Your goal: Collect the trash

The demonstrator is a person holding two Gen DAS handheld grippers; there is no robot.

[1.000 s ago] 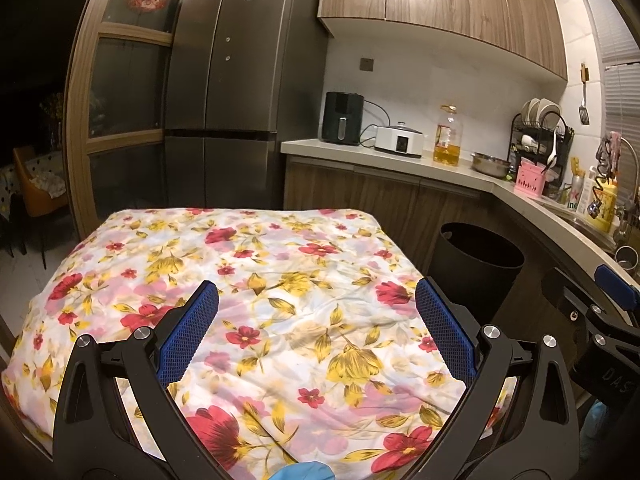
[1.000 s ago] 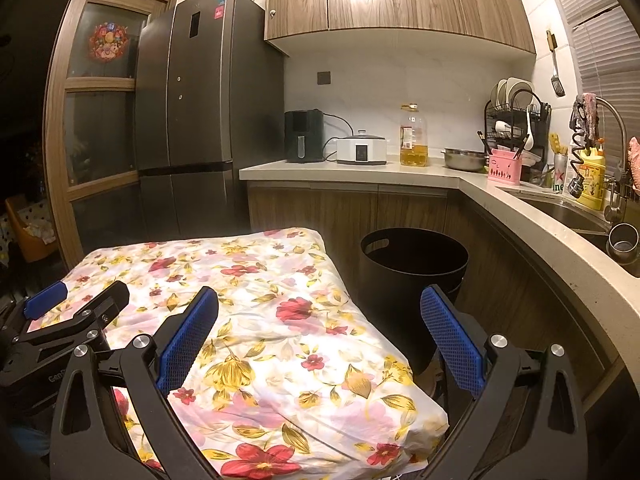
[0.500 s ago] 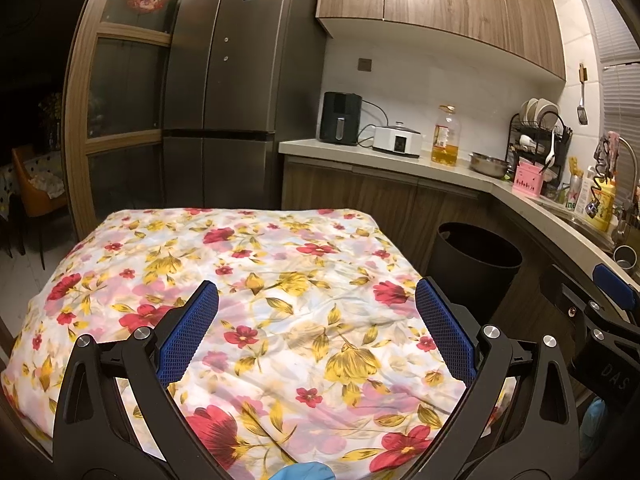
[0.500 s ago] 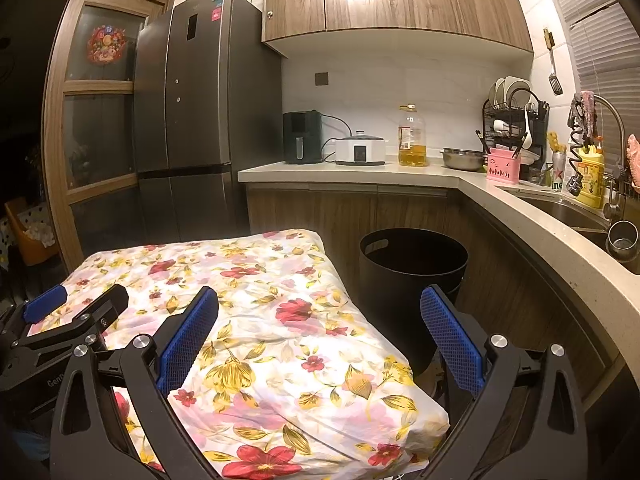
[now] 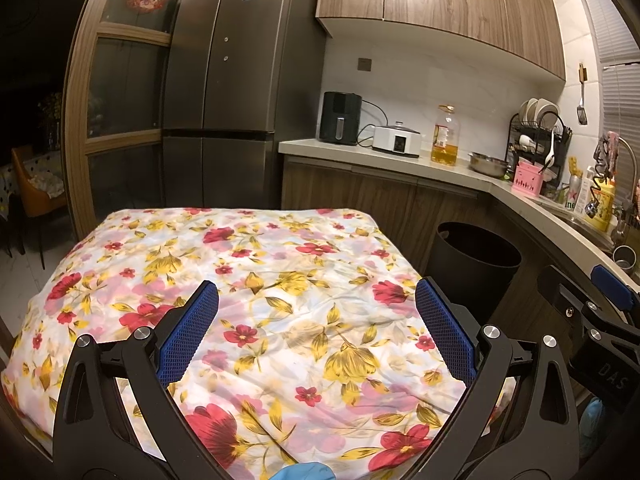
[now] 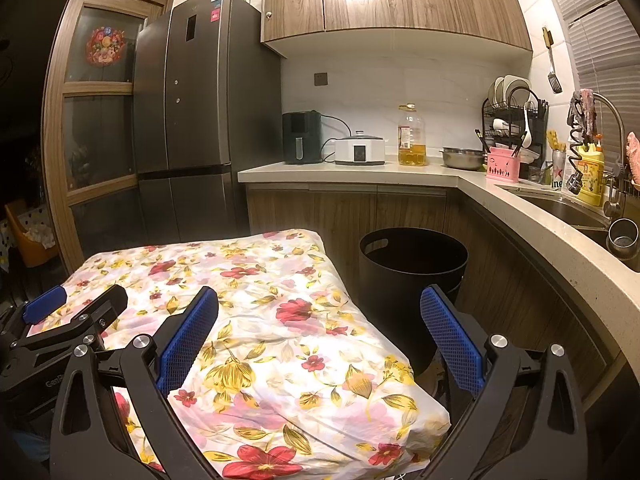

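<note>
Fingers of both grippers, left [image 5: 316,332] and right [image 6: 320,336], are spread and hold nothing above the floral table [image 5: 280,264]. No trash shows; the bin [image 6: 412,260] stands beyond the table's right edge, nearer the right gripper.

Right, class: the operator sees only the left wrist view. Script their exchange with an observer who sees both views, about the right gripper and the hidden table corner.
Operator: Is the right gripper open?
Observer: Yes. The right gripper is open, with nothing between its fingers.
Operator: Any trash on the cloth's near right corner? My finger hides it.
Observer: None that I can see. That corner of the floral cloth shows only fabric, and the bin stands beyond it.
</note>
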